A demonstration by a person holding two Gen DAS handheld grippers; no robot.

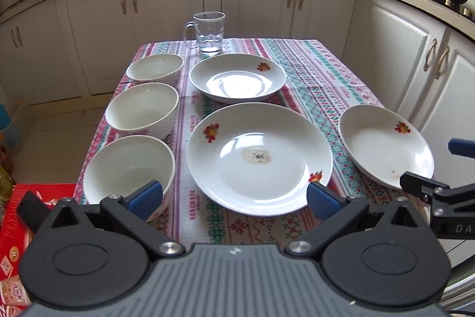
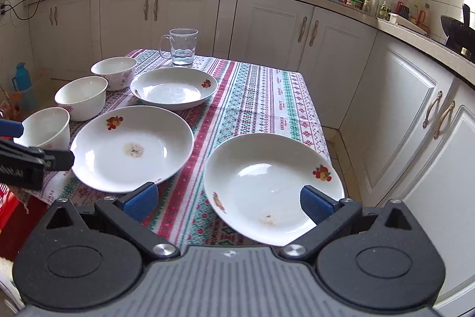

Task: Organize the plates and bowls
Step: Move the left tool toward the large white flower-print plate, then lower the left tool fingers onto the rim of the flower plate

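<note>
Plates and bowls sit spread over the patterned cloth on the tabletop [image 1: 311,70]: three bowls, near [image 1: 127,168], middle [image 1: 142,109] and far [image 1: 156,69], run in a line down the left side, while the big stained plate [image 1: 259,158] lies in the middle, a deeper plate [image 1: 237,77] behind it, and a third plate [image 2: 273,189] at the right edge, its rim seeming to jut past the cloth. A glass mug [image 1: 207,33] stands at the far end. The left tongs [image 1: 234,199] are spread wide, holding nothing, facing the gap between near bowl and big plate. The right tongs [image 2: 228,202] are likewise spread and empty, their right pad over the third plate (likely the first pick, since it looks least secure). Nothing is stacked yet.
</note>
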